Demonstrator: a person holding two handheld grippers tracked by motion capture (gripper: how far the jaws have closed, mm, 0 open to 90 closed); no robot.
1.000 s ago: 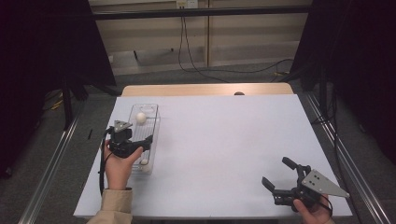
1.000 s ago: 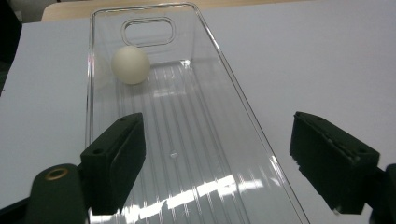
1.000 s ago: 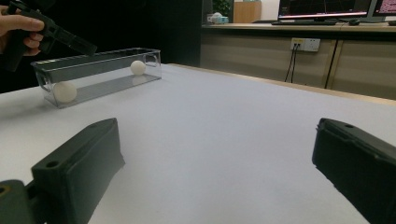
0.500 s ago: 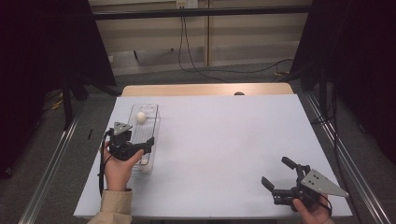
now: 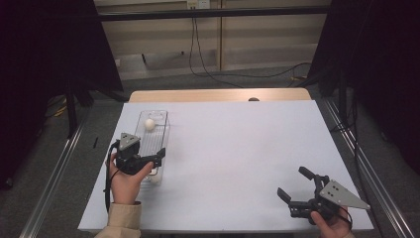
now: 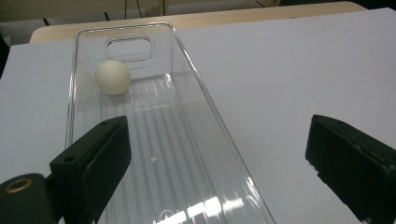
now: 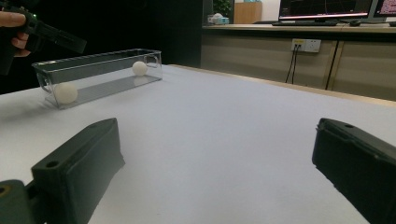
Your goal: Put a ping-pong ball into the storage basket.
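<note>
A clear plastic tray (image 5: 164, 130) lies lengthwise on the left of the white table. One white ball (image 5: 149, 124) rests at its far end and a second ball (image 5: 154, 179) at its near end. My left gripper (image 5: 151, 159) hovers open over the tray's near half, holding nothing. In the left gripper view the tray (image 6: 187, 51) runs away between the jaws, with the far ball (image 6: 112, 77) ahead and the gripper (image 6: 219, 140) spread wide. My right gripper (image 5: 292, 182) stands open near the front right edge. The right gripper view has both balls (image 7: 139, 68) (image 7: 66, 93) in the tray (image 7: 98, 58).
The white table top (image 5: 237, 148) stretches wide between the two grippers. A wooden strip (image 5: 218, 95) borders its far edge. Metal rails (image 5: 59, 168) run along both sides, and cables hang at the back wall. The left gripper (image 7: 42, 30) shows above the tray in the right gripper view.
My left gripper has drifted slightly toward the person over the tray's near end. The right gripper has hardly moved. Both stay open.
</note>
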